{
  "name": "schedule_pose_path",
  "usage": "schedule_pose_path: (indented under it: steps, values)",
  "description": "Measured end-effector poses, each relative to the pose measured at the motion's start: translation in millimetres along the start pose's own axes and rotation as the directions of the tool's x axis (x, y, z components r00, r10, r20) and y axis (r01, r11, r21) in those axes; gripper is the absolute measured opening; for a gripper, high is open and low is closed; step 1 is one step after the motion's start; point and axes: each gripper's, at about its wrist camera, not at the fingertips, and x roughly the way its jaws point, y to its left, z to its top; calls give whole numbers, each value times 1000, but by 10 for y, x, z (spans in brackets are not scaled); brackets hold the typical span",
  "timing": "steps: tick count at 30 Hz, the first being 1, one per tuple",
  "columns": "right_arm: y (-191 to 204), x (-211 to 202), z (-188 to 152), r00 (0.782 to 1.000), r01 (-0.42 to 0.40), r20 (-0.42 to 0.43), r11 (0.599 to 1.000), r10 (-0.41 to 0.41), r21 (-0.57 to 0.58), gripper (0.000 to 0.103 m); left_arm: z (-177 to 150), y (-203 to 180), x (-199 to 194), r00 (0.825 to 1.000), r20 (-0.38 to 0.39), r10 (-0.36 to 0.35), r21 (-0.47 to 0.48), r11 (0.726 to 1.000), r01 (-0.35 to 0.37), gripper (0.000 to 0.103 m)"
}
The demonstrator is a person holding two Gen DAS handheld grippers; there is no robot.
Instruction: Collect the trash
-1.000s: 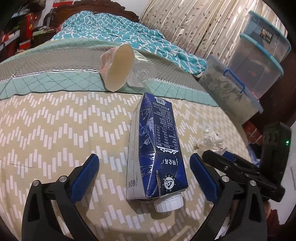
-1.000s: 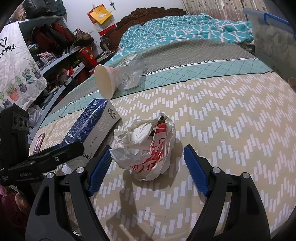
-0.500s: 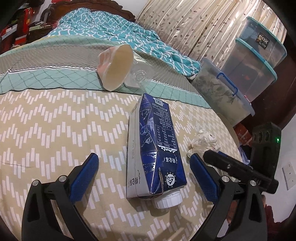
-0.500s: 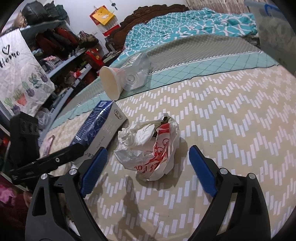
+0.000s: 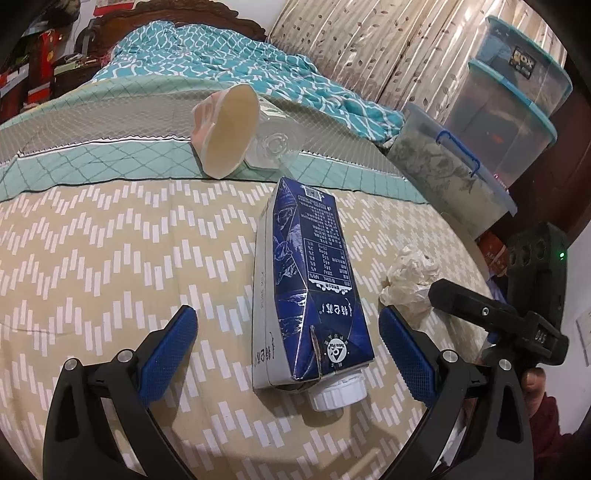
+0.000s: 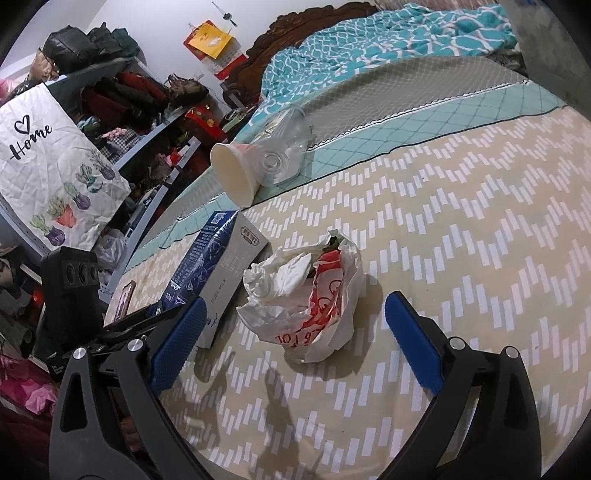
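Spread wide over a bed in a cluttered bedroom: left gripper, blue pads well apart, holding nothing. Between those pads, touching neither, a dark blue milk carton lying flat on the zigzag-patterned cover, white screw cap toward the camera, far end pointing up the bed.

Likewise agape and empty: right gripper, framing a crumpled white-and-red plastic bag stuffed with wadded paper, resting on the same cover with clear space at either pad. Just left of the bag in the right wrist view, the carton again, its grey side reading "PURE MILK". In the left wrist view, the same bag visible beyond the carton's right side, partly hidden behind the right gripper's black body.

Farther up the bed, on the teal quilted band: a cream paper cup tipped on its side, mouth facing the cameras, touching a clear plastic cup also lying down. Beyond, a rumpled teal blanket near the carved wooden headboard. At the bedside, stacked clear storage bins with blue lids before a leaf-print curtain.
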Motion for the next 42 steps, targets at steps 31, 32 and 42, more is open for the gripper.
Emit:
schedule_pose_path:
  steps: [31,32,42]
  values:
    - [51,49,10,1000,13,-4,1000,-13,-18,99,-12,75,-29,1000,12,-28,-22,999,28,95]
    - [54,53,10,1000,12,-3,1000,-12,-18,99,-12,75,-29,1000,12,-26,-21,999,26,95]
    - [52,53,7,1000,14,-3,1000,-14,-19,99,-17,74,-33,1000,12,-22,-18,1000,23,95]
